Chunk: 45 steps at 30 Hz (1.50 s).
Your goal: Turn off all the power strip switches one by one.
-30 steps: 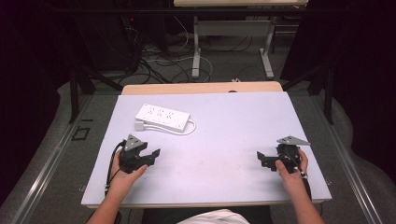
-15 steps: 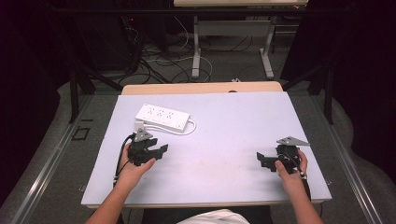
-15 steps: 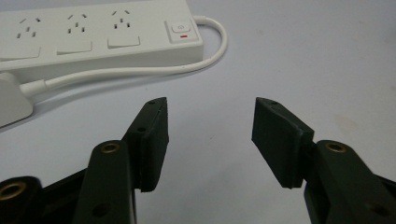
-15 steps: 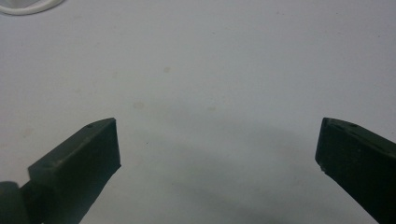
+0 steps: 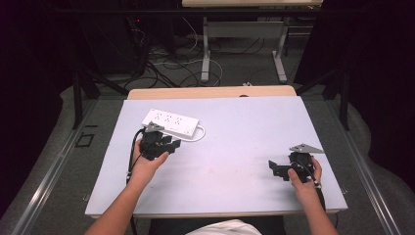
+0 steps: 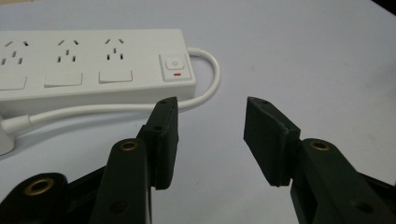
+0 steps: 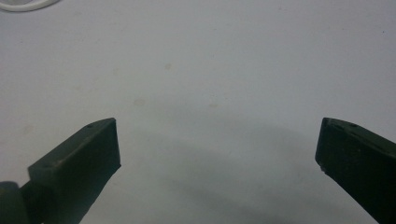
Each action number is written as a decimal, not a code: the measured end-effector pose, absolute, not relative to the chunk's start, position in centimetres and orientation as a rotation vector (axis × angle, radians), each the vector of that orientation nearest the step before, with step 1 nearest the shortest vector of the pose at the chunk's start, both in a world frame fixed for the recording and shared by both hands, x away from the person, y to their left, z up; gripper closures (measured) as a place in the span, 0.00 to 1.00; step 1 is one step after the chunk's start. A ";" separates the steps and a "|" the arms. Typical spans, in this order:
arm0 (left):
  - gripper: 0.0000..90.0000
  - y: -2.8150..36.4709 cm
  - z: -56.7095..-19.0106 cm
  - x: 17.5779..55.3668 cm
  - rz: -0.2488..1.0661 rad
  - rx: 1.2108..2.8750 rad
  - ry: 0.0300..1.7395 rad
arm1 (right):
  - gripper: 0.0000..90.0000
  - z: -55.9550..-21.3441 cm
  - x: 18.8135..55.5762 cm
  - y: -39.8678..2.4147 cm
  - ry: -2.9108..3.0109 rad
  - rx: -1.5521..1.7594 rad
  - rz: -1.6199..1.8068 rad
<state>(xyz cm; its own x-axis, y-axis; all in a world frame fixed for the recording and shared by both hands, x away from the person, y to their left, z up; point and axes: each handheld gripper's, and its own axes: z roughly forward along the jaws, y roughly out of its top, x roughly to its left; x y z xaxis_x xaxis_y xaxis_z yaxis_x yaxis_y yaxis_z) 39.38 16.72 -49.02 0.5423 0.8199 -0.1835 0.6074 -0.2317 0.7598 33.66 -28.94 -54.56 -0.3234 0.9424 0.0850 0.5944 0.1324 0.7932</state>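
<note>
White power strip (image 6: pixel 88 60) with red-marked switch, looped cord; left gripper (image 6: pixel 210 135) fingers narrowing, empty; right spread.

A lab: floor cables (image 5: pixel 161 68), bare worktable (image 5: pixel 235 142), dark curtains (image 5: pixel 372 73).

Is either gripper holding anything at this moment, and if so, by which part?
Nothing is held. The left gripper, jaws just closing, has only bare table between them beside the power strip; the right gripper is open.

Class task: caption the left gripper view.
Open left gripper nears a white power strip and its cable.
</note>
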 end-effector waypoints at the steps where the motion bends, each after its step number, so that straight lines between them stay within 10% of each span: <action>1: 0.62 16.7 -49.0 39.4 0.322 1.946 1.158 | 0.00 -54.6 33.7 -28.9 1.979 1.474 1.055; 45: 0.87 12.5 -47.9 45.9 0.357 2.131 1.215 | 0.00 -54.9 33.8 -28.7 2.010 1.459 1.036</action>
<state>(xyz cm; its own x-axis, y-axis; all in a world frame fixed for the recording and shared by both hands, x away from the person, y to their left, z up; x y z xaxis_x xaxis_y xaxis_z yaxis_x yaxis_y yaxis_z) 45.94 12.46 -47.92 0.5332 0.8422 -0.0801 0.6650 -0.3587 0.6551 33.81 -28.72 -54.91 -0.3416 0.9371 0.0715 0.6021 0.1598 0.7823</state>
